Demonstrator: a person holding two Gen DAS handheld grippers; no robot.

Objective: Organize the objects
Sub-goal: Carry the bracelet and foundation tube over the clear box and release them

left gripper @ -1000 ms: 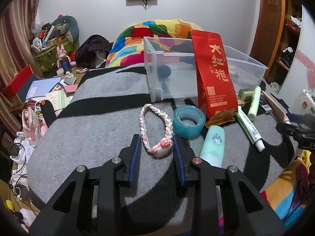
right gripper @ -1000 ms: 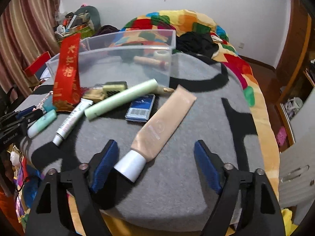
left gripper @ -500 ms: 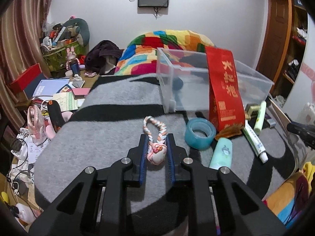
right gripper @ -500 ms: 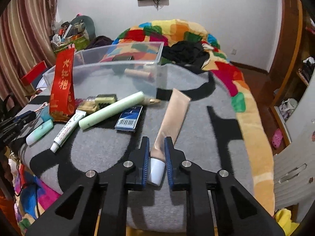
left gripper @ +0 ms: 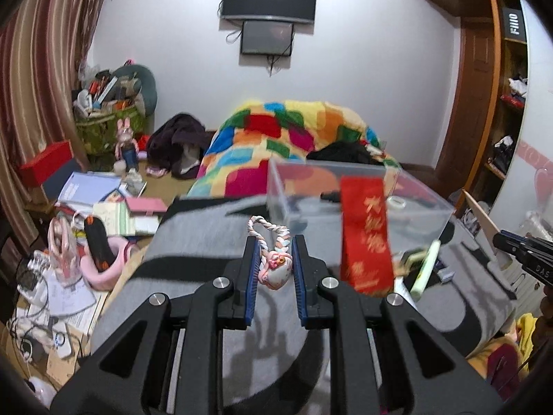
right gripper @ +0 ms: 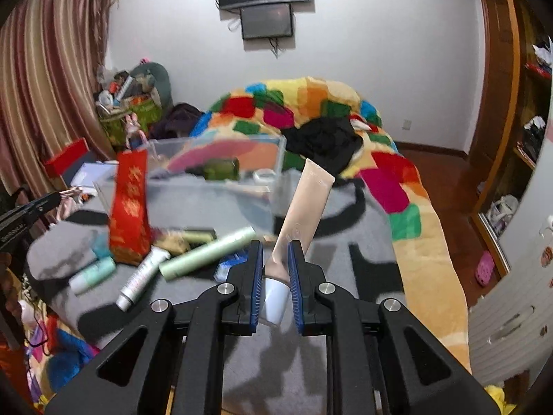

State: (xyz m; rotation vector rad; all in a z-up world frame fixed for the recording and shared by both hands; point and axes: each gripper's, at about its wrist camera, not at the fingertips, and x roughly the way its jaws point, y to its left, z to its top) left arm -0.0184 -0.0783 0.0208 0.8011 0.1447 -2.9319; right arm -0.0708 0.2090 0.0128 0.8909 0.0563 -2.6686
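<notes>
Grey blanket now lies below both loads: a second ago the braided cord [left gripper: 273, 238] and the beige tube [right gripper: 304, 214] rested on it between parted jaws. The left gripper [left gripper: 274, 269] is clamped on the cord's pink charm, the right gripper [right gripper: 274, 276] on the tube by its white cap, both lifted. The clear bin [right gripper: 221, 186] beyond looks the likely destination. The cord's pink-and-white loop stands forward; the tube tilts up toward the bin.

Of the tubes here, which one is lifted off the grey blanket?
The beige tube, held by its neck in the right gripper; the other tubes lie flat.
</notes>
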